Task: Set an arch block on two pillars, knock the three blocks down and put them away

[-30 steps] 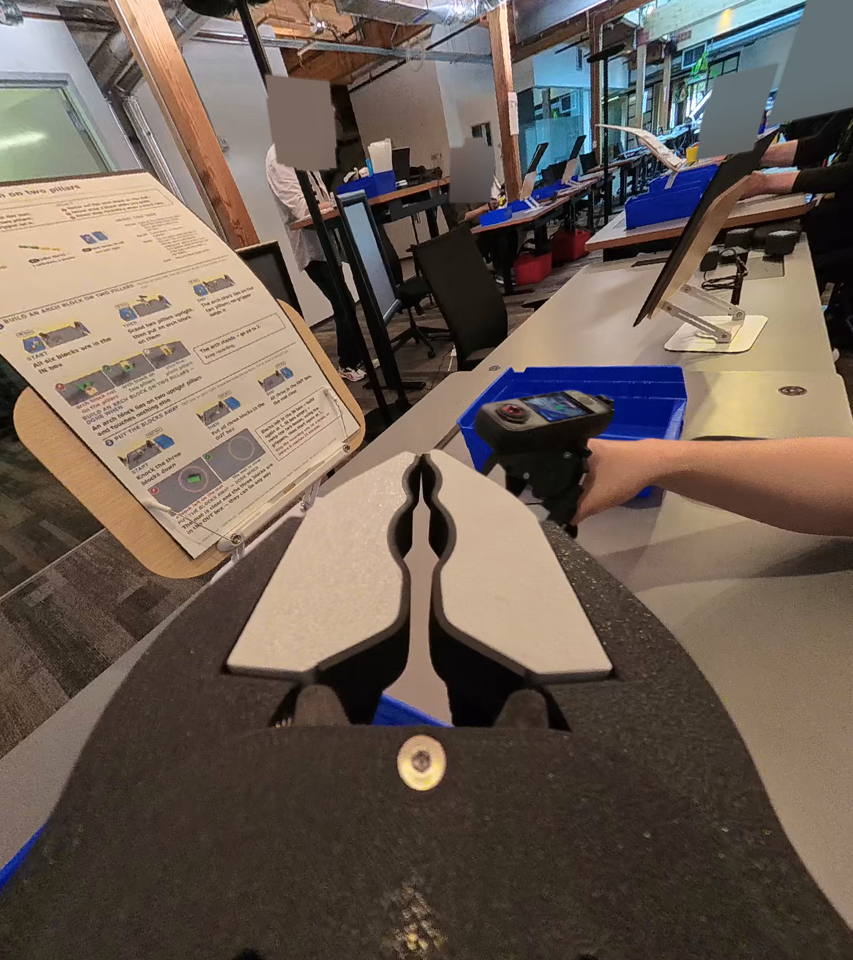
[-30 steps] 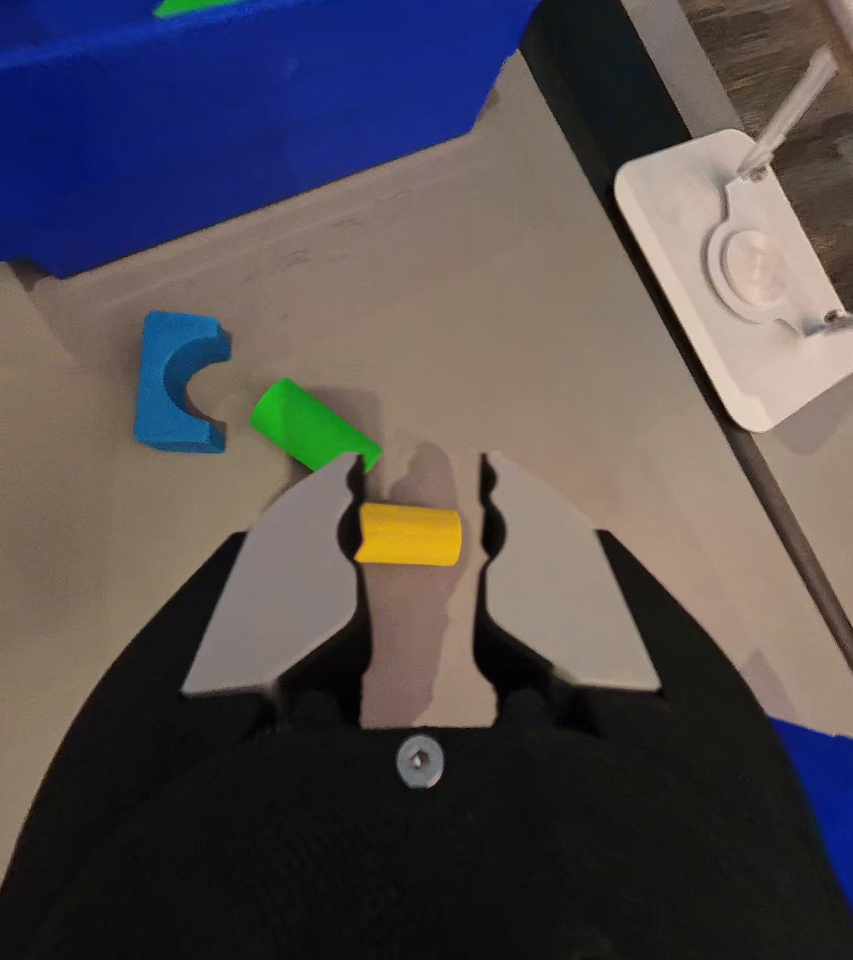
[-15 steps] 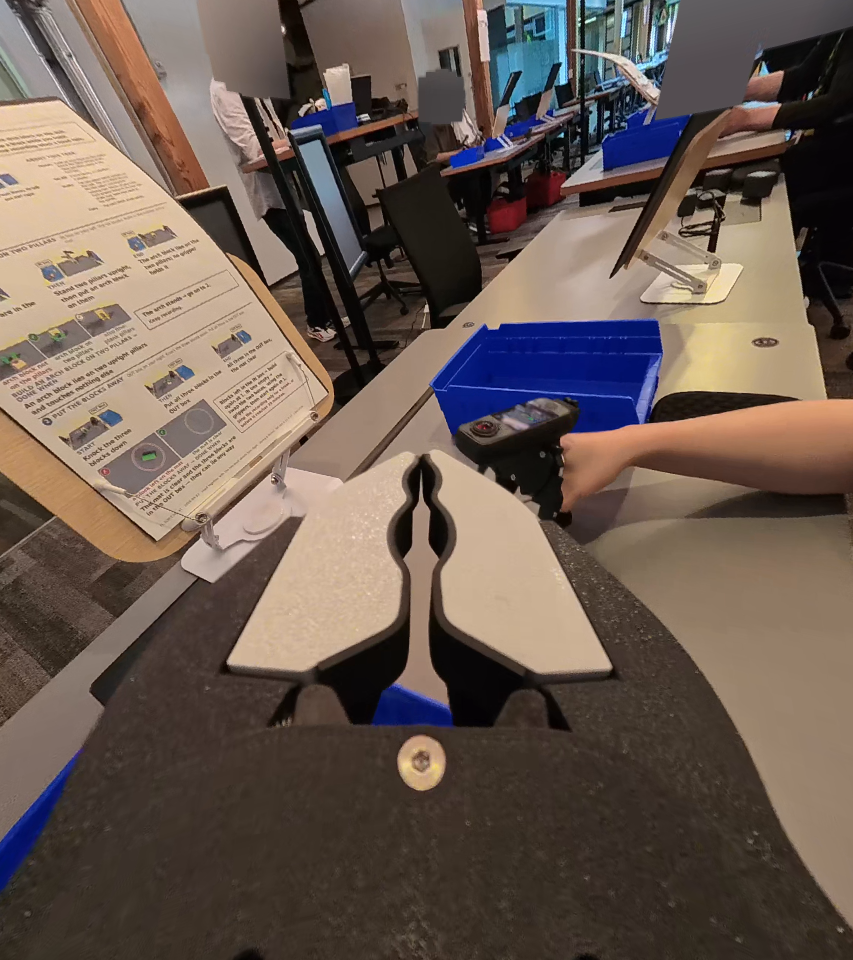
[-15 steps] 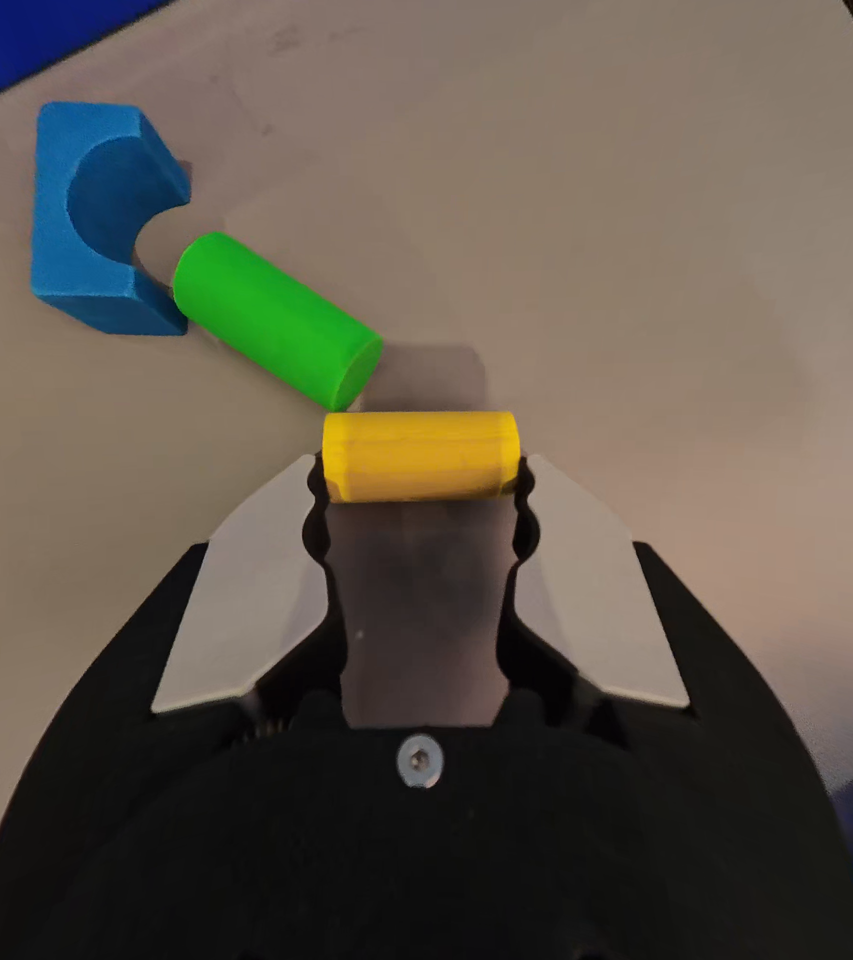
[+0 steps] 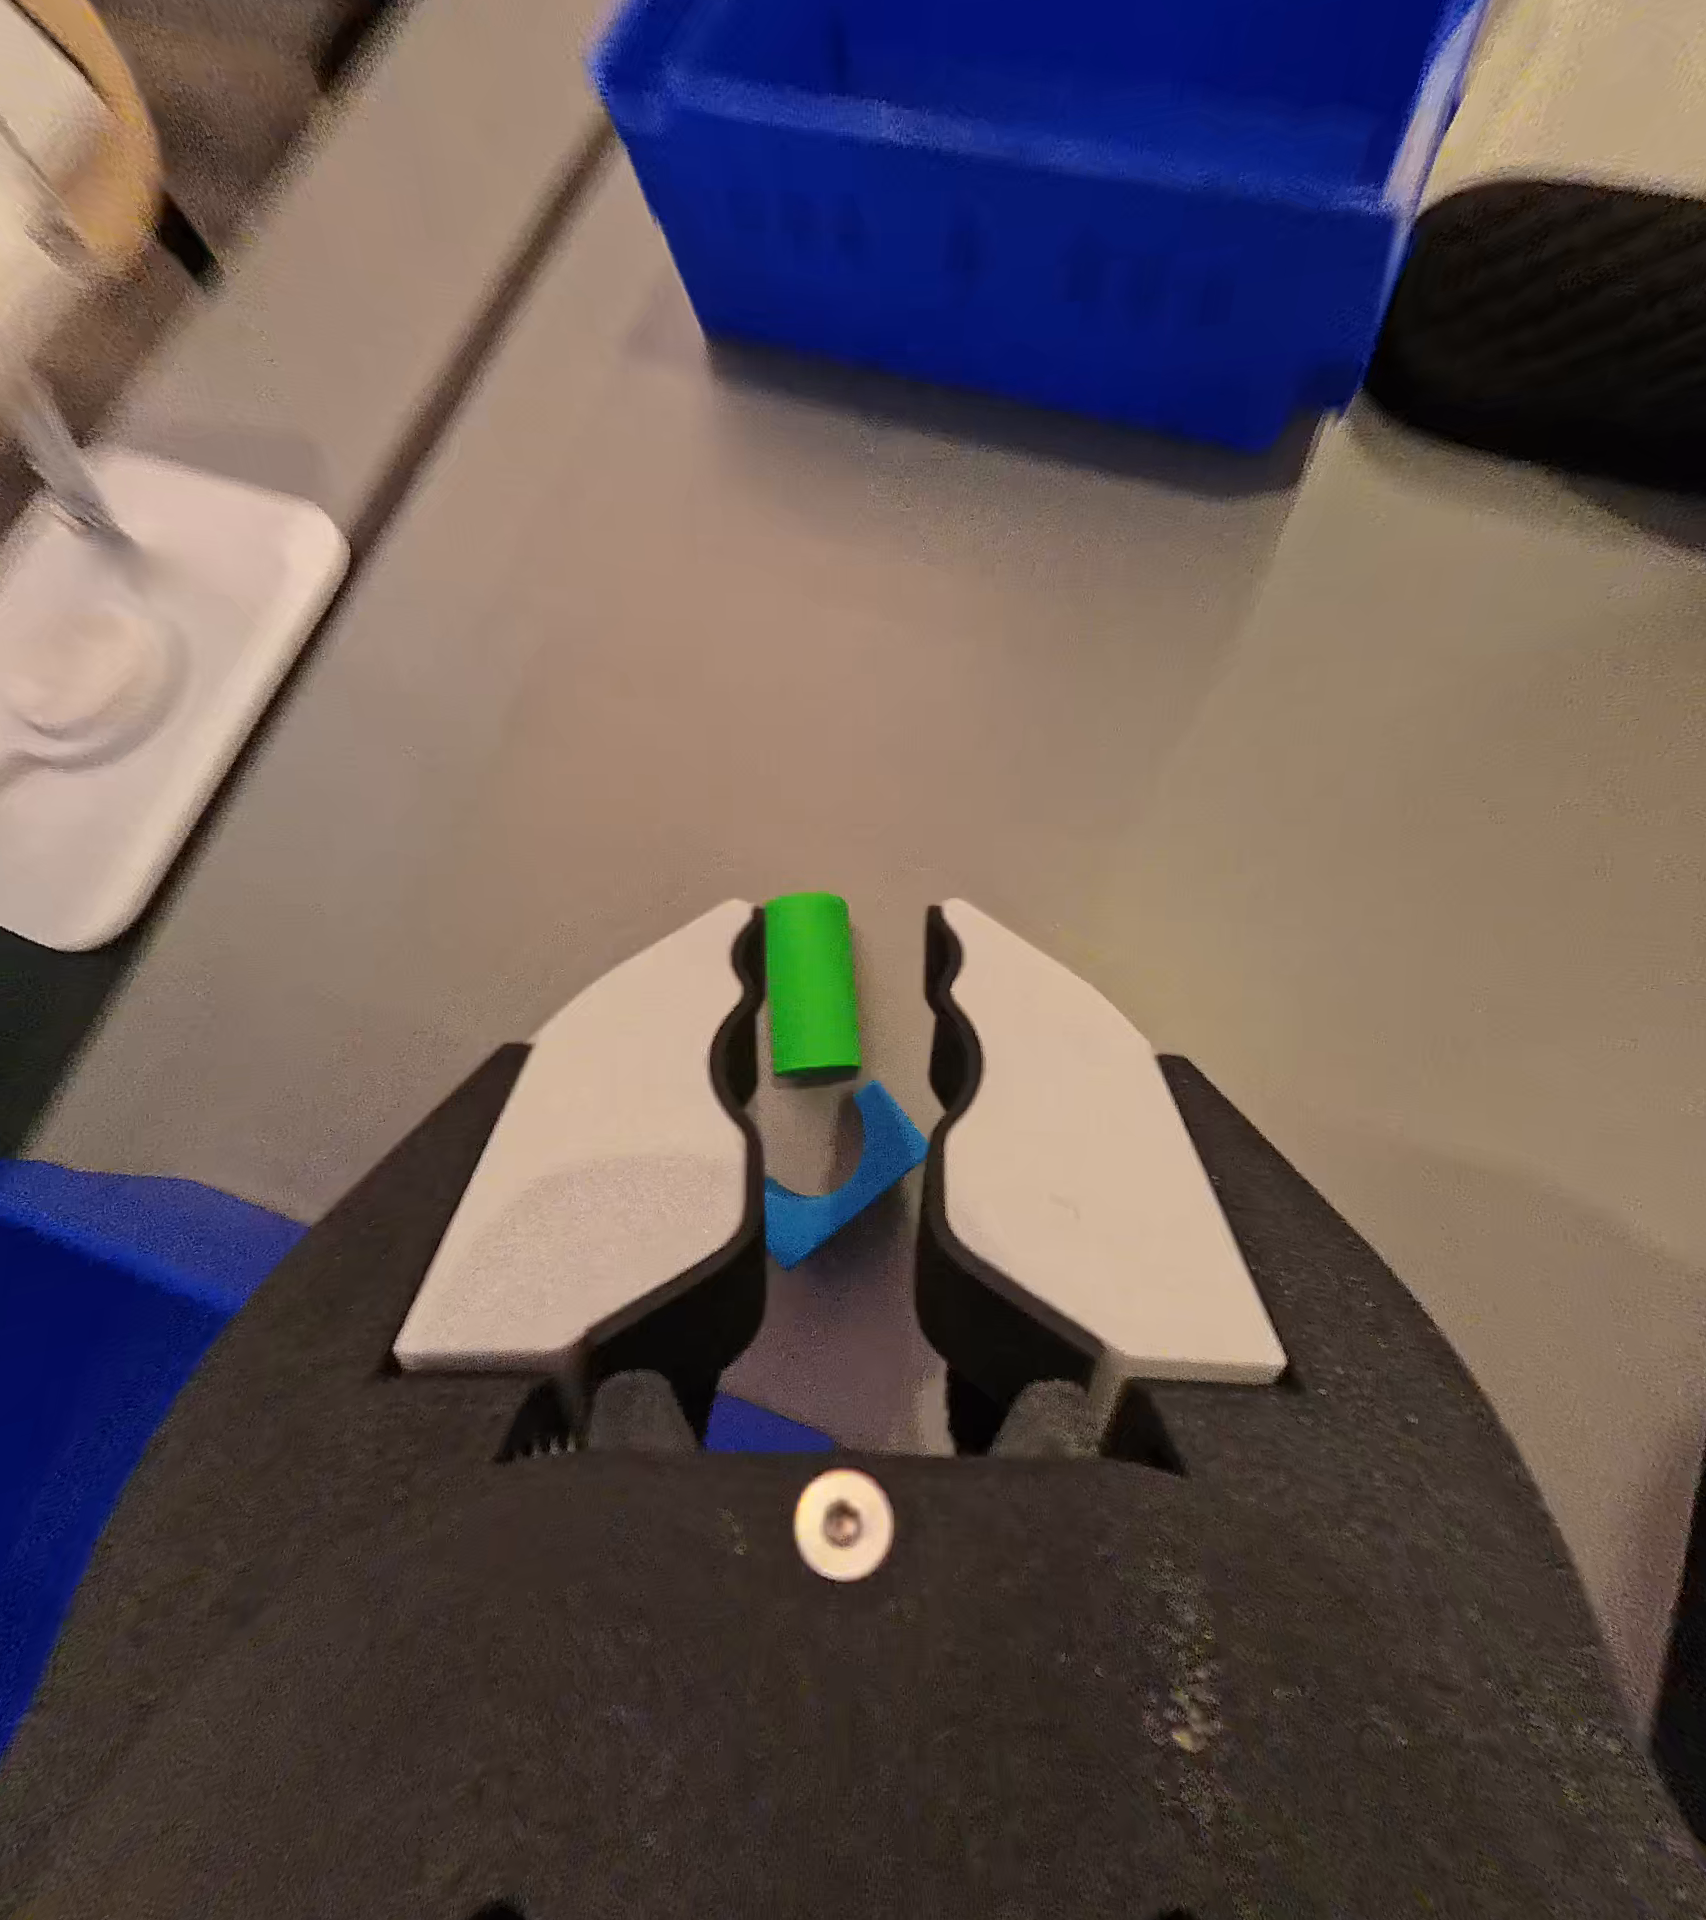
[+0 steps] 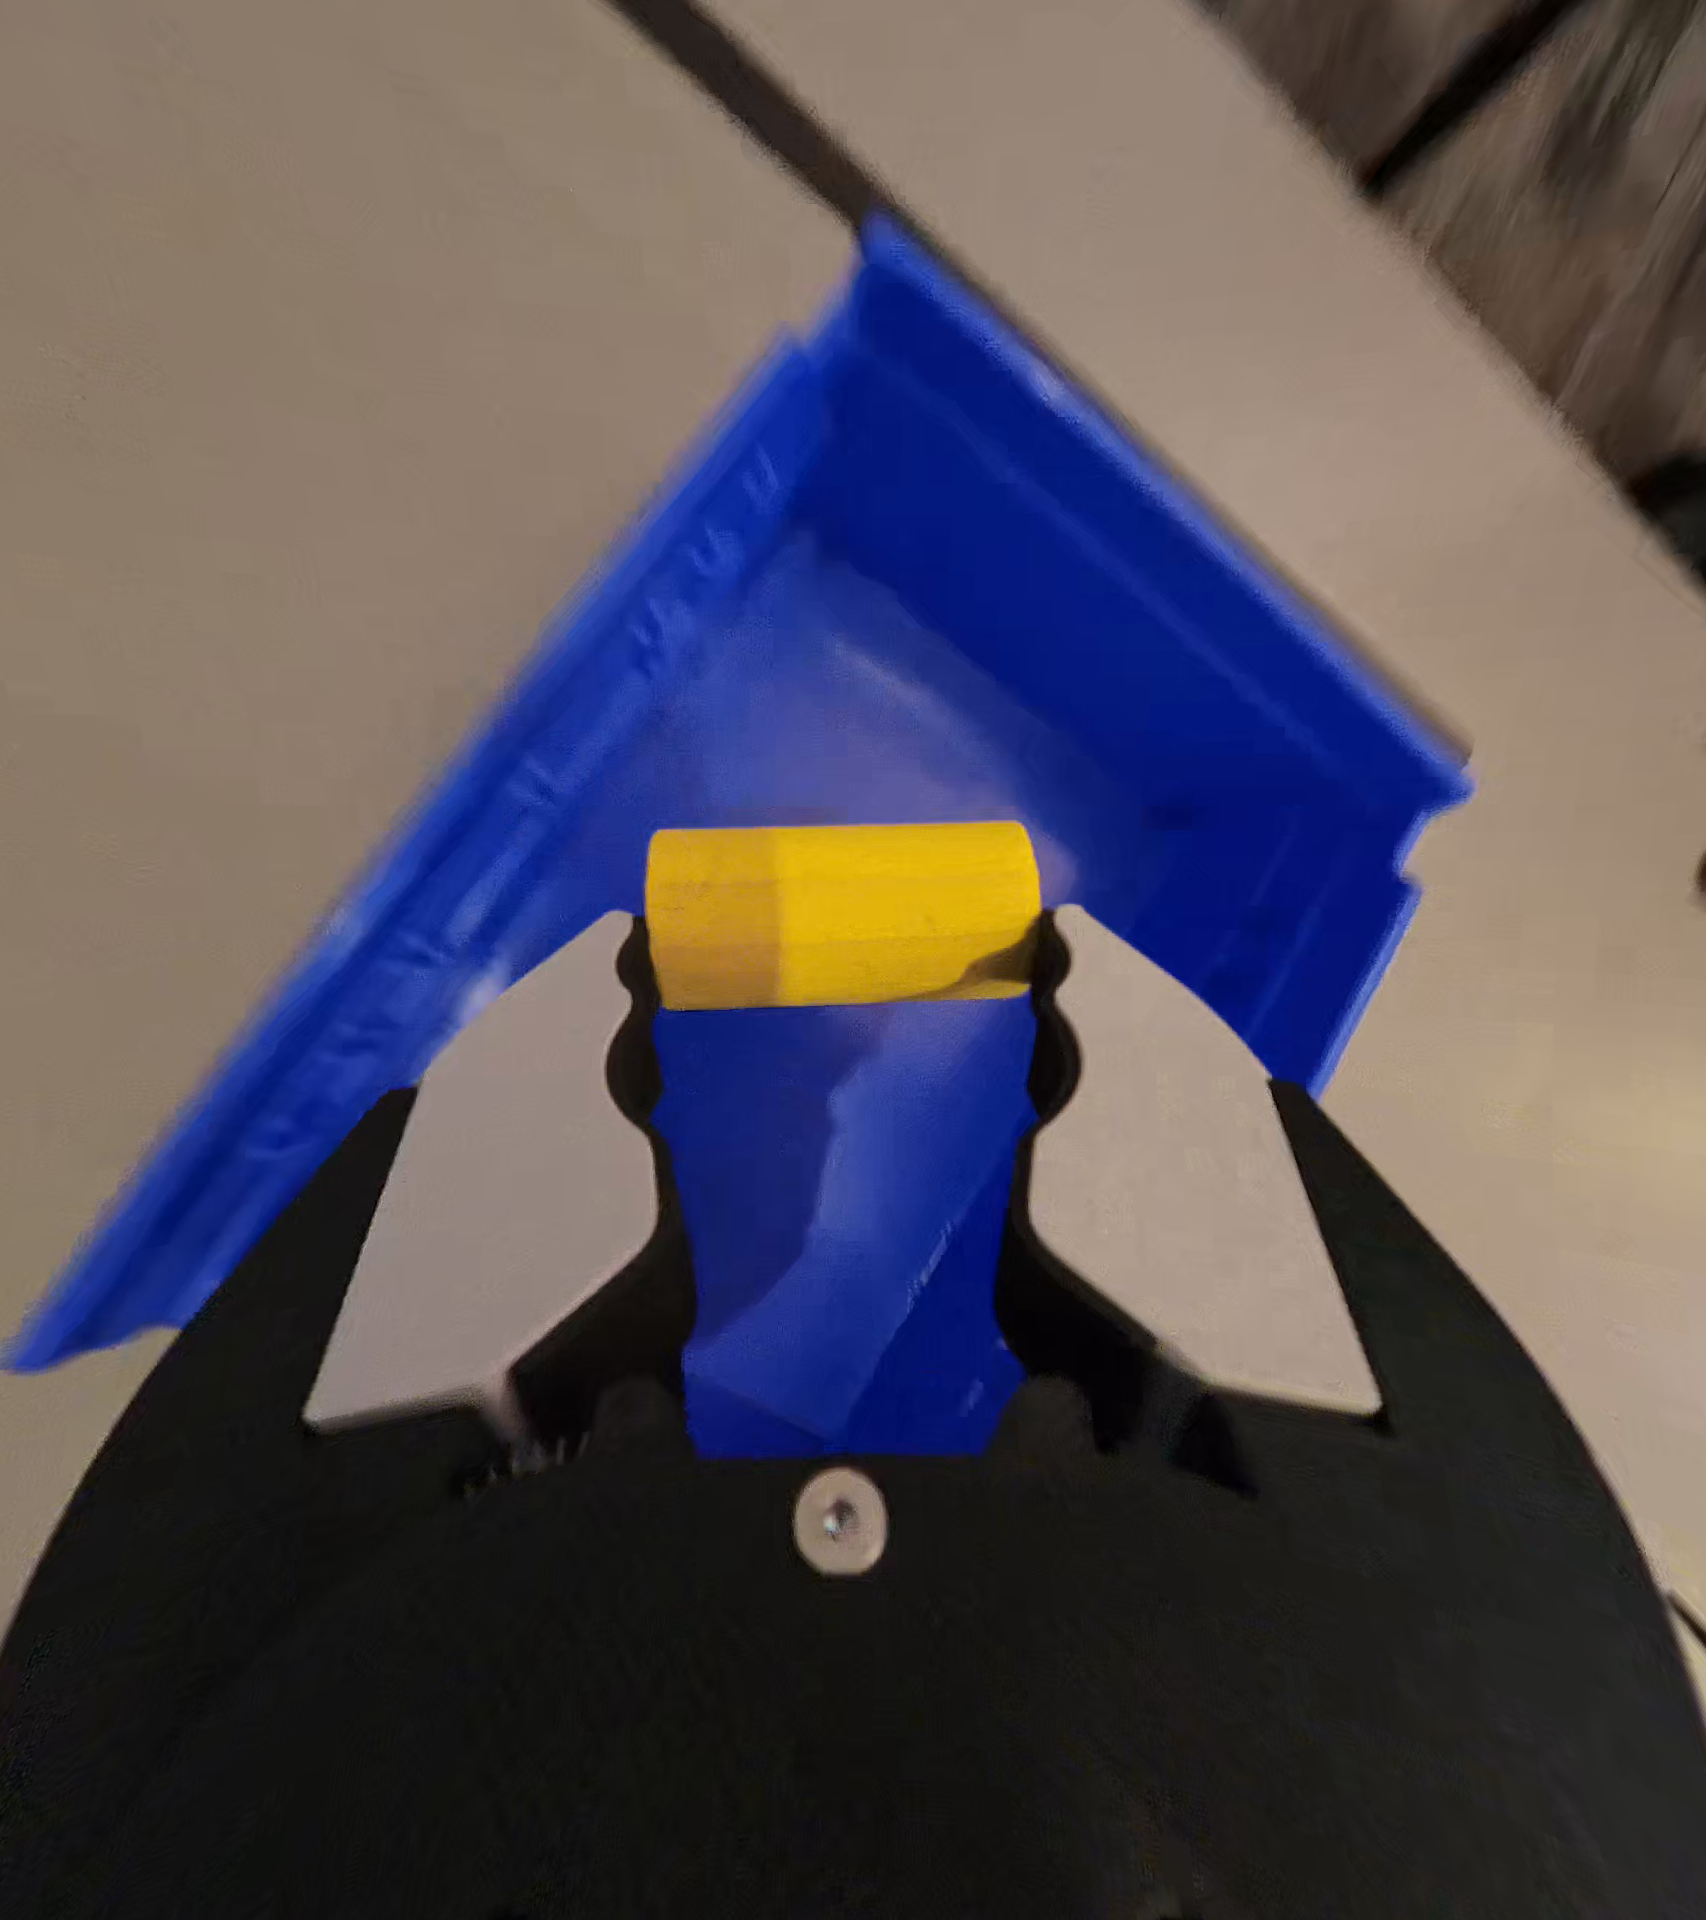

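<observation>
Yellow pillar (image 6: 838, 914), pinched endwise in my right gripper (image 6: 838, 935), hung over the blue bin (image 6: 1192, 665), ready for dropping. My left gripper (image 5: 841, 935), spread, straddled the green pillar (image 5: 811, 985) beside the arch block (image 5: 844, 1174) on the table (image 5: 1036, 707); closing seemed next.

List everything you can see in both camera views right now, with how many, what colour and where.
green cylinder block: one, green, lying on the table between the left fingers.
arch block: one, blue, on the table just behind the green one.
yellow cylinder block: one, yellow, clamped crosswise at the right fingertips, above a bin.
bins: at least two, blue; one at the far end of the table, one under the yellow block; another blue edge shows at the lower left of the left view.
stand base: one, white, left table edge.
table: one, grey.
left hand-held gripper: one, black and grey, open.
right hand-held gripper: one, shut on the yellow block.
</observation>
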Available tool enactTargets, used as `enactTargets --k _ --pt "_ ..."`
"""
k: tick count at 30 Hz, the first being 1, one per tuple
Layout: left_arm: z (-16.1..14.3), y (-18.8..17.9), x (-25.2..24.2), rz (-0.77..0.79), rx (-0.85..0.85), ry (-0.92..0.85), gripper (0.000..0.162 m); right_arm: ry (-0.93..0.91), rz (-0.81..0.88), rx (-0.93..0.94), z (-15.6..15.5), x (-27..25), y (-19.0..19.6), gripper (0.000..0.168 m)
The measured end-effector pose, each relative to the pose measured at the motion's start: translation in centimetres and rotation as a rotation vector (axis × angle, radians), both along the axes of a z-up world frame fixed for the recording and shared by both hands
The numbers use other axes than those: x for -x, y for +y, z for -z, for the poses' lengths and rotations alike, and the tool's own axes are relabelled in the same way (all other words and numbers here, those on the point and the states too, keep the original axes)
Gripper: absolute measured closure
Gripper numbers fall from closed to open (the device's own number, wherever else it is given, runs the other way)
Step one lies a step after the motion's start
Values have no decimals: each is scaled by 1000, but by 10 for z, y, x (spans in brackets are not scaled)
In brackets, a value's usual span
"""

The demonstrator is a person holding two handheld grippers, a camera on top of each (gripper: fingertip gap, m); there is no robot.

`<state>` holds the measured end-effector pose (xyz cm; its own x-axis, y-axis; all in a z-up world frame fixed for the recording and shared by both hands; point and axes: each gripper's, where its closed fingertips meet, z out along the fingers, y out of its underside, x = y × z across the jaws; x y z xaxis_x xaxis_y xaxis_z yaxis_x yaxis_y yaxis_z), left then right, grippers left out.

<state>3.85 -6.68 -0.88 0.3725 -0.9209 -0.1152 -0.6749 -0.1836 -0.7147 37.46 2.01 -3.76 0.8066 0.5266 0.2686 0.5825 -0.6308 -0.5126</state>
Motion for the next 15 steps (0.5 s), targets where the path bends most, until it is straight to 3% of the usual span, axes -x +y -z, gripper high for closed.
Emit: enactTargets --k 4,9,12,15 --pt "64 12 -13 -61 167 187 125 -71 20 138 56 -30 4 96" --pt "115 26 -1 -177 185 430 124 -110 42 281 103 -42 5 96" --pt "128 27 -2 -200 237 437 121 -104 61 224 106 -44 16 94" --pt "142 27 2 -202 272 480 120 -47 64 132 84 -44 21 93"
